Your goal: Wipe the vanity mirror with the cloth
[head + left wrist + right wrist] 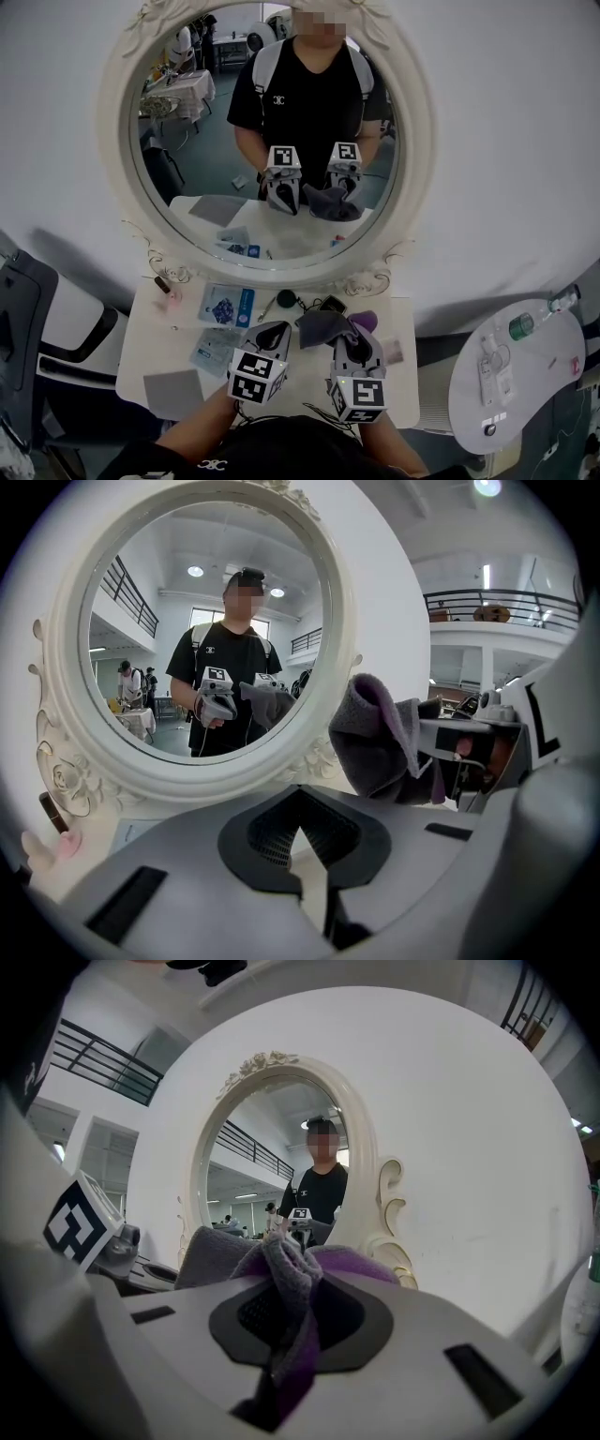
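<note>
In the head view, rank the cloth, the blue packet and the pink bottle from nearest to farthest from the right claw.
1. Cloth: pinched in the right claw itself.
2. Blue packet: on the table, to the claw's left.
3. Pink bottle: farthest left, by the mirror foot.

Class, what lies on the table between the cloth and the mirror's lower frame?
In the head view, two small dark items lie between the cloth, shut in the right gripper, and the mirror frame; what they are is unclear.

vanity mirror (267, 141), cloth (322, 328) in right gripper (350, 337)
</note>
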A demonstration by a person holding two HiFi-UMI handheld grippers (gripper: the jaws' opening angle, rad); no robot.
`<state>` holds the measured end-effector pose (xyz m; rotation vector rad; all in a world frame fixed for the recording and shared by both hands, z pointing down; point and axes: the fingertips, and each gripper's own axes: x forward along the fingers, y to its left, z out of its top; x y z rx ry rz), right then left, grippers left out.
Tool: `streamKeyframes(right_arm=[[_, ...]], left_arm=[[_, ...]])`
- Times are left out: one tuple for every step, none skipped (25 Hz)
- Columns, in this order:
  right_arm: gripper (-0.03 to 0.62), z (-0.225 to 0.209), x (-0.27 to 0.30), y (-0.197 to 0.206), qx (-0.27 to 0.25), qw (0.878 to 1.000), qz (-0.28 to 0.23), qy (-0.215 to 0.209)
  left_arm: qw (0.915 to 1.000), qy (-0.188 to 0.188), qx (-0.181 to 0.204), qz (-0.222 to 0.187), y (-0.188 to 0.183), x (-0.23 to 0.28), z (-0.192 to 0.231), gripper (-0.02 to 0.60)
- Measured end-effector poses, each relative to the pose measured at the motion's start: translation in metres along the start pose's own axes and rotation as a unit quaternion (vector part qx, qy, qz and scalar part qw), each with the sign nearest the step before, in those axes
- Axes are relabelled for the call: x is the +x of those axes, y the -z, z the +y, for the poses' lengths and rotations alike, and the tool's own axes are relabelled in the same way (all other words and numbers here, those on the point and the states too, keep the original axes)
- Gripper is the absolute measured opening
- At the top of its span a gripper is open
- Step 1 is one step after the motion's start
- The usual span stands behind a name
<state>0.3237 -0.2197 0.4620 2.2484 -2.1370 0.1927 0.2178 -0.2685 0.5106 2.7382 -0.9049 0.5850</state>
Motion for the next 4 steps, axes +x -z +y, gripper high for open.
streamKeyframes(right_arm=[[0.048, -0.0023, -0.0004, -0.0003, 0.0, 1.0, -0.001, -0.001], [0.048, -0.0044, -0.0007, -0.0006, 0.0, 1.0, -0.001, -0.002], [0.048, -0.0064, -0.0011, -0.0009, -0.001, 1.0, -0.001, -0.003], [0.048, -0.0083, -0.0014, -0.0011, -0.001, 1.0, -0.001, -0.005]], left_arm=[[1.0, -0.001, 0.0, 0.0, -0.0003, 0.0011, -0.0021, -0.003], [1.0, -0.002, -0.001, 0.001, -0.0004, 0.0021, -0.004, -0.003], [1.0, -0.002, -0.001, 0.001, -0.0005, 0.0031, -0.0058, -0.003], [1.0, -0.003, -0.002, 0.002, -0.0006, 0.0041, -0.0075, -0.003]])
